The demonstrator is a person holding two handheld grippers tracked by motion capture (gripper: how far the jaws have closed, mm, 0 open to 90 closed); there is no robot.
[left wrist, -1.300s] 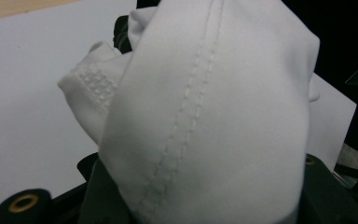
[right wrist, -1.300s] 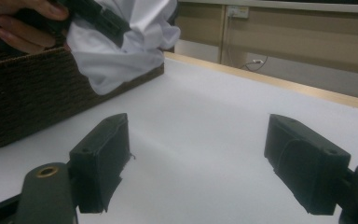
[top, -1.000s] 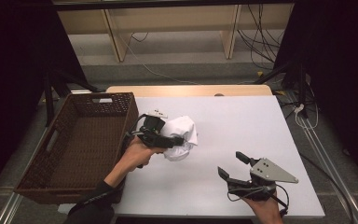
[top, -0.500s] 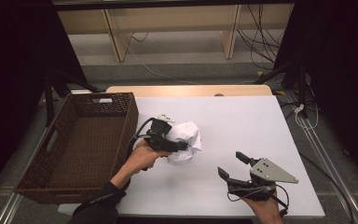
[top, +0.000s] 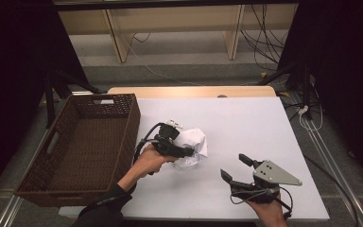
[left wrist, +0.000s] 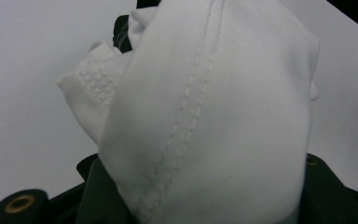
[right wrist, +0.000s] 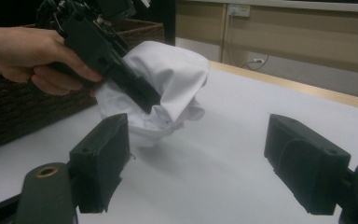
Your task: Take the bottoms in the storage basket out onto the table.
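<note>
1. A white rectangular tabletop [top: 246,137] takes up the middle of the room, with a strip of pale wood [top: 191,91] showing along its far edge at twelve o'clock.
2. A crumpled white cloth with stitched seams [top: 192,147] sits a little left of the table's centre, bunched into a ball and resting on the surface.
3. The left gripper [top: 178,151], black with a looping cable, is clamped on that cloth; its jaws are nearly closed, with the fabric pinched between them. In the left gripper view the cloth [left wrist: 214,112] bulges up over the jaws.
4. The right gripper [top: 236,168], black with a grey three-cornered plate, rests at about five o'clock on the table, well apart from the cloth. Its jaws stand wide with nothing between them.
5. A dark brown woven wicker basket with cut-out handles [top: 52,144] sits at nine o'clock, just beside the left hand [top: 147,161].
6. Beyond the table, pale wooden shelf uprights [top: 231,28] stand on a grey floor with black cables [top: 264,38] trailing at one o'clock. Black curtains [top: 9,56] close off both sides.
</note>
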